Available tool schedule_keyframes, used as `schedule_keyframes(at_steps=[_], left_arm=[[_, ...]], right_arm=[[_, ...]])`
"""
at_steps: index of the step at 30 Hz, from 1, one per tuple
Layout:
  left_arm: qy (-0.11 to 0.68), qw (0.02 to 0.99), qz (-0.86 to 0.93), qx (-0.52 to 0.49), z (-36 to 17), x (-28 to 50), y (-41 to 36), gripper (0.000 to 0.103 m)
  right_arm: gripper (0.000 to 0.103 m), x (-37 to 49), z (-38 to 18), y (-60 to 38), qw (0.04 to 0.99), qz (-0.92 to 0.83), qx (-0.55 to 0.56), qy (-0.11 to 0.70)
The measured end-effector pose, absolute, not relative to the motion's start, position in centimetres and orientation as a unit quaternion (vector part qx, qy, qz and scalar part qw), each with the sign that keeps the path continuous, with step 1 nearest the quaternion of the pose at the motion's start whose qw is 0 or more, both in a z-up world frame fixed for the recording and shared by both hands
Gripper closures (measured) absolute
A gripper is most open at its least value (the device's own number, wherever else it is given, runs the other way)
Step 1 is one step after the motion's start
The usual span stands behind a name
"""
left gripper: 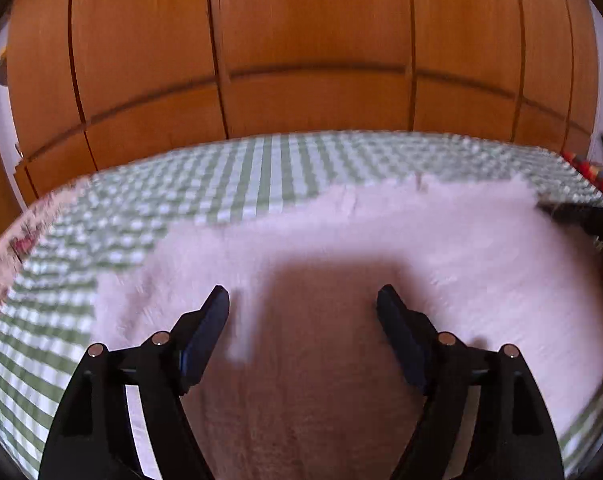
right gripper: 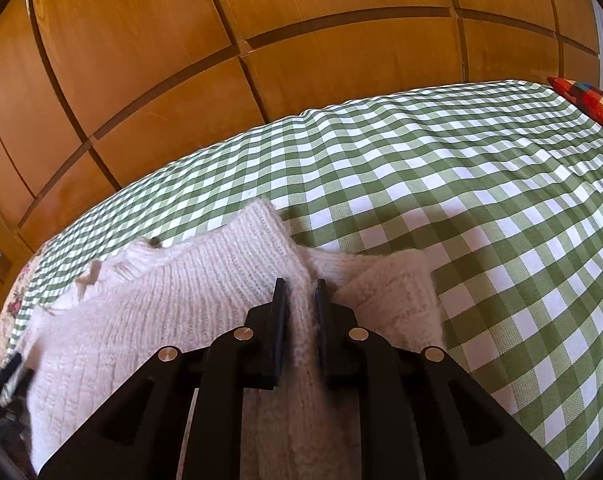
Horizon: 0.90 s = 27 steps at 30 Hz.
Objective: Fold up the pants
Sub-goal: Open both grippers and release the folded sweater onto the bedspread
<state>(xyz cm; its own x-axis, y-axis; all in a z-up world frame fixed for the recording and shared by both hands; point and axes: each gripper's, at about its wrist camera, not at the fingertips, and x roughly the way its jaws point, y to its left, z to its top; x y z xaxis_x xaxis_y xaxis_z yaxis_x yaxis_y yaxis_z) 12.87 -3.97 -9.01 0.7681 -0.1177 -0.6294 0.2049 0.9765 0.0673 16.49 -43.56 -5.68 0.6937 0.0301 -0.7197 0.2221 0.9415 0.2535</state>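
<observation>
The bed [right gripper: 441,184], under a green-and-white checked cover, fills the middle of both views, with a wooden wardrobe [right gripper: 221,60] behind it. The pale pink knitted pants [right gripper: 173,300] lie flat across the lower centre of the bed. The right gripper [right gripper: 300,300], at lower centre of its view, is pinching a ridge of the knit beside the ribbed hem; the left gripper [left gripper: 303,308] hangs spread wide above the fabric, nothing between its fingers. The risk, as I judge it, is one-sided: with only the right pinch holding, a pull could drag or skew the loose knit, and a thin pinch may slip out of stretchy yarn. The right view shows crisp ribbing, the frayed edge and a colourful cushion [right gripper: 593,100] at upper right; the left view is blurred, but shows the pants' wide spread and the right gripper's dark tip at its right edge.
</observation>
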Motion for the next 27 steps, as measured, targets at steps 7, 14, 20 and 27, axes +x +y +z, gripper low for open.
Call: schedule_keyframes(at_steps=[7, 14, 20, 27], left_arm=[[0.337, 0.937, -0.092, 0.017, -9.4, 12.6, -2.6, 0.021], [0.349, 0.930, -0.109, -0.047, -6.4, 11.6, -1.3, 0.020], [0.374, 0.915, -0.145, 0.030, -5.8, 14.0, -4.8, 0.020], [0.393, 0.905, -0.123, 0.104, -8.6, 17.4, -7.1, 0.020]], right_arm=[[0.066, 15.7, -5.1, -43.6, 0.910, -0.045, 0.166, 0.378], [0.049, 10.9, -0.2, -40.1, 0.945, -0.021, 0.086, 0.315], [0.050, 12.2, -0.2, -32.4, 0.918, 0.122, -0.018, 0.378], [0.062, 15.8, -4.2, -28.4, 0.887, 0.123, -0.067, 0.440]])
